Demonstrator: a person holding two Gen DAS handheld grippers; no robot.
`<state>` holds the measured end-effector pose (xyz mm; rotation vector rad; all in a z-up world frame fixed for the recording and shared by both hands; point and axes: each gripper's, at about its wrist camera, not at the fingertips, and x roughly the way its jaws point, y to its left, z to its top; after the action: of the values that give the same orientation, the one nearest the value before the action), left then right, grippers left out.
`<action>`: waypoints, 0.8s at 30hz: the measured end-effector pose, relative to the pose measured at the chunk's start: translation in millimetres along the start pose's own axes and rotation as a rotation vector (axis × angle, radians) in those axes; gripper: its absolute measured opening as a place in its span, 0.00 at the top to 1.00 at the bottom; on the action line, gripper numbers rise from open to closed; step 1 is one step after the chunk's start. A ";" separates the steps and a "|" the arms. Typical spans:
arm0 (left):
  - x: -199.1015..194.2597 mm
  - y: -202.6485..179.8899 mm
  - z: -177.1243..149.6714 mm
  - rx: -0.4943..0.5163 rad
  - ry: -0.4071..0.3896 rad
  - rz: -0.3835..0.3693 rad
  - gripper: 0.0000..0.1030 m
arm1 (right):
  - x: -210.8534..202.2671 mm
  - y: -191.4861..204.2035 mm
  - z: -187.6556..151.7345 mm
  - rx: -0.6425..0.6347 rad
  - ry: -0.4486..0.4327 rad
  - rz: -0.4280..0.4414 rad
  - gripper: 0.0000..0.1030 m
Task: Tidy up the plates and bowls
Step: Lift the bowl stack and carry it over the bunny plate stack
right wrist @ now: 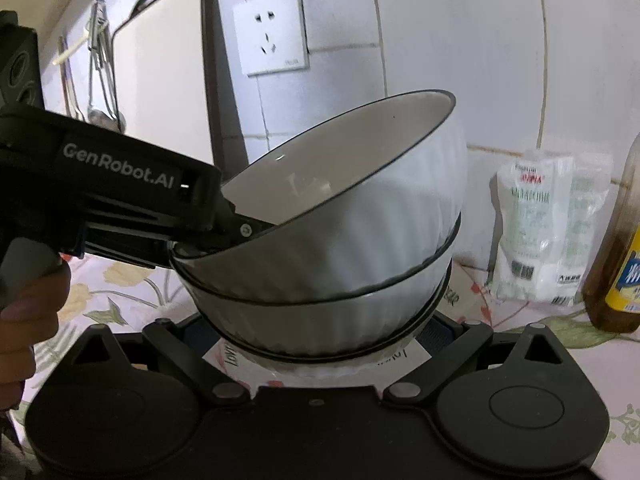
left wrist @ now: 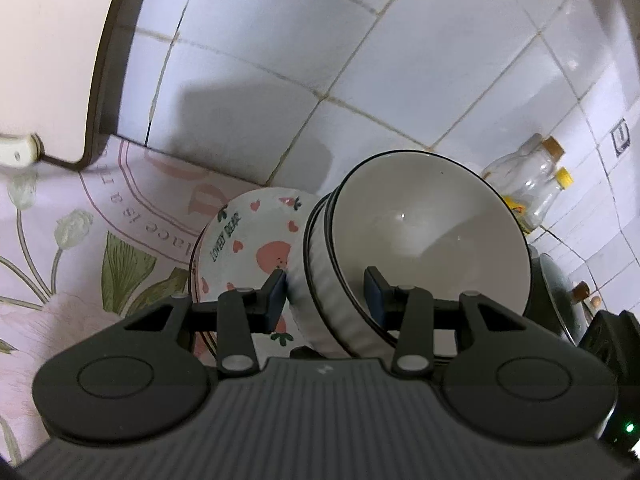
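Left gripper pinches the rim of the top white bowl, tilting it off the 2 nested beneath, above the strawberry plate. Right gripper sits spread around the stack's base.

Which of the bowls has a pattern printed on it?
The bear bowl, left of the white stack: pink hearts, strawberries and "Lovely Bear" lettering. The ribbed bowls in the left tongs are plain white with dark rims.
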<state>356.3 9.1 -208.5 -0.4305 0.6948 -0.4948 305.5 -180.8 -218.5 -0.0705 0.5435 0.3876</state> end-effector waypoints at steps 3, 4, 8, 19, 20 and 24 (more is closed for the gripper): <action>8.3 4.6 -1.7 0.008 -0.014 0.001 0.61 | 9.2 -1.1 -3.0 0.001 0.006 -0.004 0.02; 11.0 6.7 -2.3 -0.007 -0.014 0.003 0.61 | 12.9 -2.6 -4.1 -0.001 0.009 -0.007 0.02; 18.3 10.2 -3.5 -0.011 -0.012 0.005 0.61 | 20.2 -3.8 -6.3 -0.012 0.027 -0.013 0.02; 33.2 19.3 -6.7 -0.064 0.000 0.046 0.62 | 37.2 -7.4 -15.2 -0.025 0.065 -0.020 0.03; 33.1 19.7 -6.7 -0.066 -0.004 0.046 0.62 | 37.8 -7.8 -14.4 -0.018 0.066 -0.021 0.03; 33.5 20.8 -6.9 -0.067 -0.008 0.048 0.61 | 40.2 -6.9 -13.5 -0.026 0.071 -0.020 0.03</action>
<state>379.6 5.5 -240.8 -0.4768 0.7140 -0.4250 333.1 -175.7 -251.1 -0.1153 0.6072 0.3736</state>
